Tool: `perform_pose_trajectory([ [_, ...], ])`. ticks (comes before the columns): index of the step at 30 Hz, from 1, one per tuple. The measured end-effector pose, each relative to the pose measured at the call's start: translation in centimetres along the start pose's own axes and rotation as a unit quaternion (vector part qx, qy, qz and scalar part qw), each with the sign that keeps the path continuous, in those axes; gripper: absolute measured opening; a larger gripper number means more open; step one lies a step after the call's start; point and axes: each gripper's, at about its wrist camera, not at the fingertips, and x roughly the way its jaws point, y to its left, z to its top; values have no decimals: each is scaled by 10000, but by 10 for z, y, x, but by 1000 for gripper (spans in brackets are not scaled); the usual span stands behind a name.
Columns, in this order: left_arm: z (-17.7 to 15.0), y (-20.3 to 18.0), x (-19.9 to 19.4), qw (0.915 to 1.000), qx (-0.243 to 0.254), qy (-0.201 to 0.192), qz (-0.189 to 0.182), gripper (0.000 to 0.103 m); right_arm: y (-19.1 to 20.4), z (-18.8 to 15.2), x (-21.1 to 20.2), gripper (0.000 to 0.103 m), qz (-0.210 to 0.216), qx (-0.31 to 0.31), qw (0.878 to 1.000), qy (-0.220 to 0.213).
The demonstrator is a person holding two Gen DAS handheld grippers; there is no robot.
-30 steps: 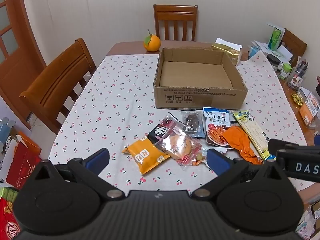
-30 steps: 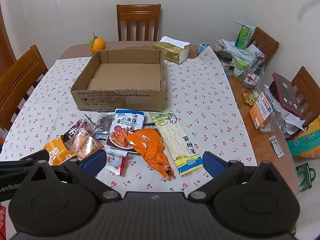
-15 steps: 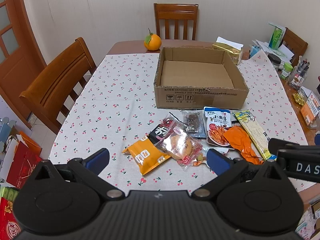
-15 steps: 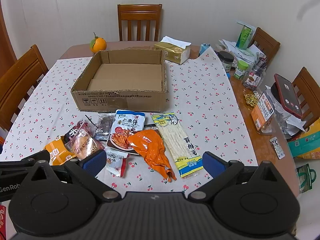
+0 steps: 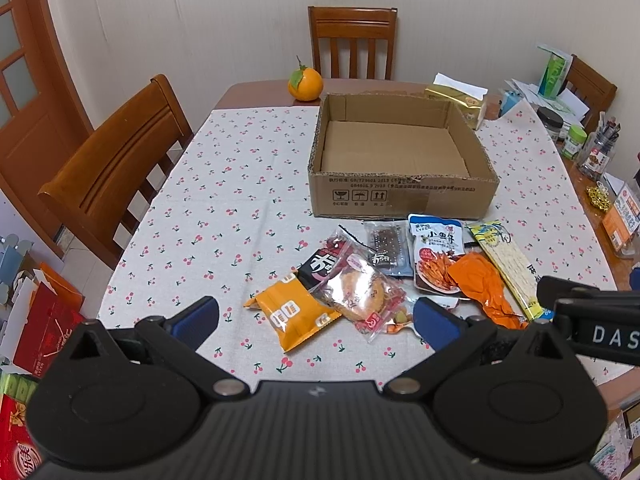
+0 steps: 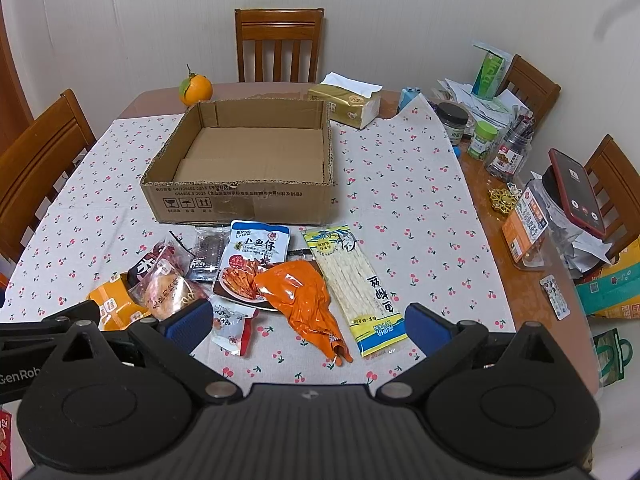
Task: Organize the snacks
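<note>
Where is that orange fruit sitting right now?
The orange fruit sits on the bare wood at the table's far end, just behind the cardboard box's back left corner, in front of the far chair; both views show it.

Left gripper (image 5: 316, 314) hovers level, jaws spread wide, blue fingertips (image 5: 196, 316) well apart with nothing between them. Right gripper (image 6: 308, 322) mirrors it alongside, just as wide, holding nothing, pads (image 6: 426, 328) apart. Each one's black body pokes into the other's view at the edge.
</note>
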Motion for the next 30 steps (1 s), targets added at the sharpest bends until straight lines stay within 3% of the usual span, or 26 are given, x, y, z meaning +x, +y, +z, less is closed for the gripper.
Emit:
perform_pose_trajectory([
  [30, 2, -2, 3, 10000, -30, 48, 43, 102, 1, 2, 5, 103, -5, -12, 10000, 8],
])
